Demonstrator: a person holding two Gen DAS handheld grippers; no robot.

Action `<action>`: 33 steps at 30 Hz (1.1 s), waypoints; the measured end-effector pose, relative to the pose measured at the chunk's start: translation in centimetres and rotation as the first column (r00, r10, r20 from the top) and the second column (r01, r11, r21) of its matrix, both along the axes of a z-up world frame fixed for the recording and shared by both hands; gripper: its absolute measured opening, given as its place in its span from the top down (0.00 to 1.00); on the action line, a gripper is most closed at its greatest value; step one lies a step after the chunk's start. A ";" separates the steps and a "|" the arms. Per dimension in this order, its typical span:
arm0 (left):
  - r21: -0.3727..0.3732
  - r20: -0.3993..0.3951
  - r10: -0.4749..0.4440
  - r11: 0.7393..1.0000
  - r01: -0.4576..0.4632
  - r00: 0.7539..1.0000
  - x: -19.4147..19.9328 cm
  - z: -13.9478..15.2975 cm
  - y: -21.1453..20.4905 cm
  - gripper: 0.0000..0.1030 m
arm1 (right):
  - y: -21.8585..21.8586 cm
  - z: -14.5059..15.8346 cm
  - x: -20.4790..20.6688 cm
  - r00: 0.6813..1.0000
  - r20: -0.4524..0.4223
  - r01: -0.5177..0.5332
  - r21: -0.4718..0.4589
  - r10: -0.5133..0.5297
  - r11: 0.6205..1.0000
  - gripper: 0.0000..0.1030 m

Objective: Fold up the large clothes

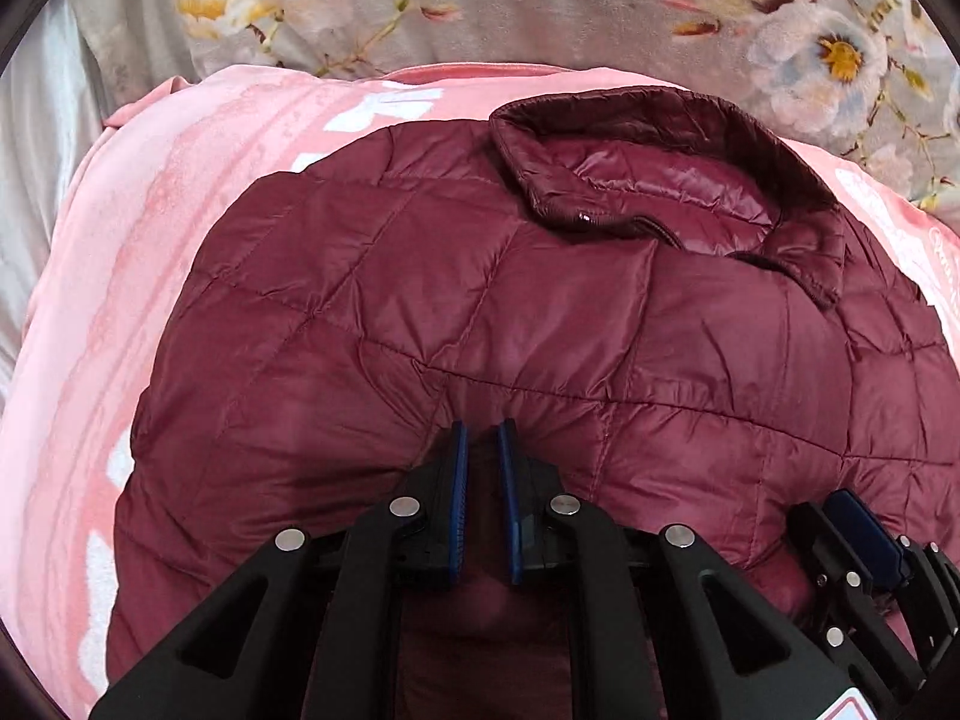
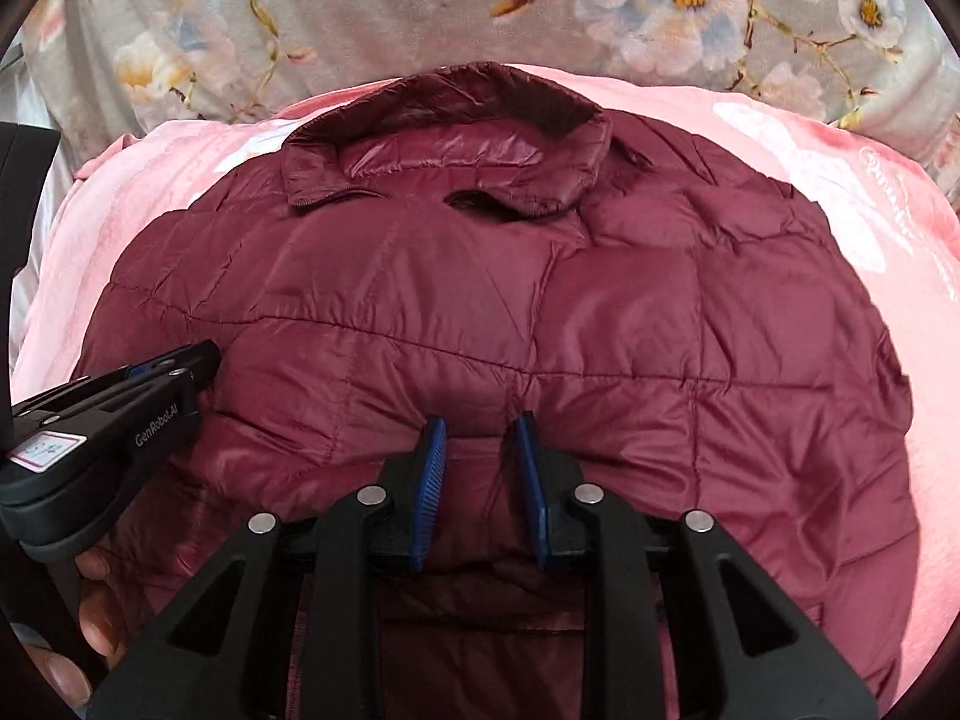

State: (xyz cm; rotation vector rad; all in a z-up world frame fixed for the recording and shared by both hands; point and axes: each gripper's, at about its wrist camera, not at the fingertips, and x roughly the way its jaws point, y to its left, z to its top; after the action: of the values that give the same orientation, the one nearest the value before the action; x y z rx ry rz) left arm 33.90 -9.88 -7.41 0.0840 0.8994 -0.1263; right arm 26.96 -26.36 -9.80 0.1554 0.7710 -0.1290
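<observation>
Jacket: maroon quilted puffer jacket (image 1: 540,324) lies spread on a pink plush blanket (image 1: 180,192) over a grey floral bedspread (image 1: 540,6), stand-up collar (image 1: 660,180) at the far end, folded body bulging toward both cameras. By the look of it: light, soft, springy with trapped air, and the nylon shell slick, so a fold will likely puff back unless pressed flat. Best hold is probably a pinch on a stitched seam or the near hem, through both layers, not on a smooth panel. Left gripper (image 1: 483,462) angles down at the near edge, blue pads a narrow gap apart, maroon fabric showing in the gap but not visibly clamped. Right gripper (image 2: 477,462) sits just beside it, same downward tilt, jaws somewhat wider, again nothing clearly pinched. Right-wrist view shows fingers (image 2: 90,618) of the person's hand under the left gripper body.
</observation>
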 end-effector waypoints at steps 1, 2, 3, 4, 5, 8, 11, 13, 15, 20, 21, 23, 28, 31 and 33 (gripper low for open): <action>0.003 0.007 0.000 1.000 0.000 1.000 -0.1 -0.1 0.0 0.89 | 0.0 0.0 0.1 1.000 0.002 0.000 -0.003 0.000 1.000 0.78; 0.011 0.017 0.001 1.000 -0.001 1.000 -0.2 -0.3 -0.1 0.89 | 0.1 0.0 0.1 1.000 0.006 0.001 -0.009 -0.001 1.000 0.78; 0.022 0.027 0.001 1.000 -0.002 1.000 -0.3 -0.4 -0.2 0.89 | 0.1 -0.1 0.1 1.000 0.009 0.002 -0.014 -0.002 1.000 0.78; 0.033 0.038 0.001 0.999 -0.002 0.999 -0.4 -0.6 -0.4 0.89 | 0.2 -0.2 0.0 1.000 0.013 0.003 -0.018 -0.003 1.000 0.78; 0.050 0.054 0.000 0.999 -0.003 0.999 -0.6 -0.7 -0.6 0.89 | 0.3 -0.2 0.0 1.000 0.016 0.004 -0.023 -0.004 1.000 0.78; 0.071 0.078 0.002 0.997 -0.008 0.997 -0.8 -0.9 -0.9 0.89 | 0.3 -0.3 0.1 1.000 0.019 0.006 -0.035 -0.005 0.999 0.78; 0.074 0.087 0.004 0.997 -0.010 0.996 -0.8 -1.0 -1.0 0.89 | 0.5 -0.3 0.1 1.000 0.021 0.007 -0.047 -0.006 0.999 0.77; 0.075 0.090 0.004 0.997 -0.011 0.996 -0.8 -1.0 -1.0 0.89 | 0.5 -0.2 0.1 1.000 0.021 0.008 -0.054 -0.007 0.999 0.77; 0.081 0.095 0.005 0.997 -0.013 0.995 -0.9 -1.0 -1.1 0.89 | 0.6 -0.3 0.1 1.000 0.022 0.009 -0.058 -0.008 0.998 0.77; 0.101 0.105 0.009 0.995 -0.020 0.994 -1.0 -1.1 -1.4 0.89 | 0.5 -0.3 0.1 1.000 0.023 0.007 -0.049 -0.006 0.999 0.77; 0.102 0.105 0.009 0.995 -0.020 0.994 -1.0 -1.1 -1.3 0.89 | 0.5 -0.3 0.1 1.000 0.023 0.007 -0.047 -0.006 0.999 0.77; 0.102 0.105 0.009 0.995 -0.020 0.994 -1.0 -1.1 -1.3 0.89 | 0.5 -0.3 0.1 1.000 0.023 0.007 -0.044 -0.006 0.999 0.77; 0.021 0.084 0.003 1.000 -0.005 0.996 -1.0 -0.7 -0.2 0.87 | -0.4 0.0 -0.1 0.999 0.023 -0.027 0.031 0.026 0.999 0.69; -0.064 0.015 -0.032 0.997 0.033 0.999 -0.6 0.5 1.4 0.72 | -2.2 1.3 -0.8 0.999 0.035 -0.043 0.148 0.038 0.988 0.48; -0.134 -0.001 -0.024 0.991 0.024 1.000 0.3 2.0 2.4 0.62 | -4.2 2.9 -0.7 0.997 0.073 -0.027 0.235 0.010 0.972 0.45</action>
State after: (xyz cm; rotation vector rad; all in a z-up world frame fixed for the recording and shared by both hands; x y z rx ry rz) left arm 34.15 -7.45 -5.37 -0.0307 0.8909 -0.2092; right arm 26.27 -30.59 -6.87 0.3767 0.7145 -0.0130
